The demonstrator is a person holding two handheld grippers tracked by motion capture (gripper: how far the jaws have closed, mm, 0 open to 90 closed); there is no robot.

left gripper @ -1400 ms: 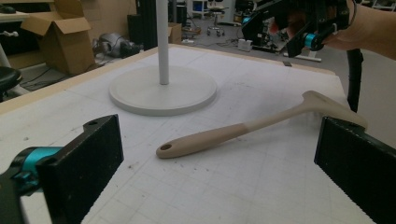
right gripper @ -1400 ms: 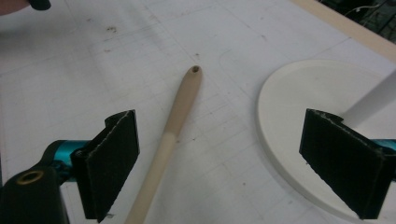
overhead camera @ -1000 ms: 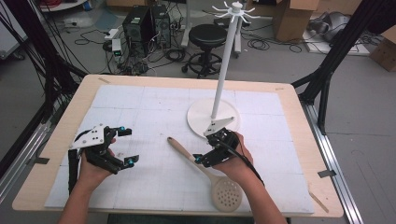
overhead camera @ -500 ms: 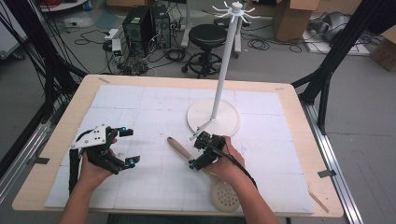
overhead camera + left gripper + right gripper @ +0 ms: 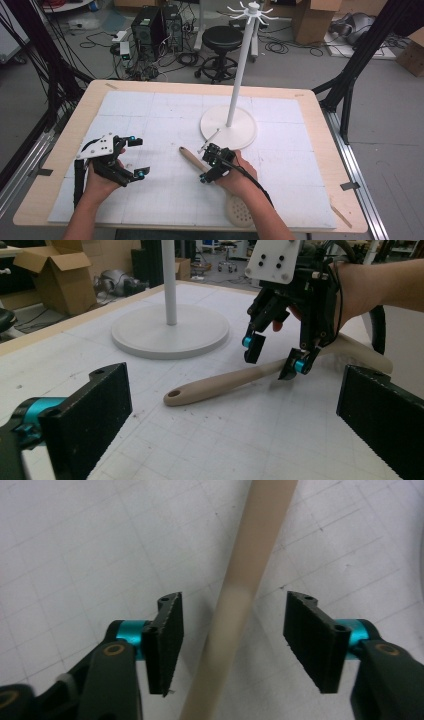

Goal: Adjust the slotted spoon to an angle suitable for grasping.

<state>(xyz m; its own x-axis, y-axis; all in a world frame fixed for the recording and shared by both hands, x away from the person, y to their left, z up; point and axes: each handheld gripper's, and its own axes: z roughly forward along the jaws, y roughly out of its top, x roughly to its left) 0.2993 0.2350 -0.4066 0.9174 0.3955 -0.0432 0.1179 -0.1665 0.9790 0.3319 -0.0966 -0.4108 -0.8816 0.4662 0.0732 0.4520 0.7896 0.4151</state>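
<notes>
High view: right gripper [image 5: 210, 164] has slid from the white round-based hook stand [image 5: 228, 126] down over the beige slotted spoon's wooden-toned handle [image 5: 192, 159], centre frame.
Left gripper view: left gripper [image 5: 225, 420] spread wide, idle (nothing between its jaws).
Right gripper view: jaws apart, straddling the handle; a pinch looks imminent.

Grey floor [image 5: 390, 125], black stool [image 5: 221, 37], computer towers [image 5: 155, 22], cardboard boxes [image 5: 47, 270]

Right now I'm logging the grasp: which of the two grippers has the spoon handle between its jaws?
The right gripper: its open jaws straddle the beige spoon handle without touching it. The left gripper sits open off to the side, over bare mat.
</notes>
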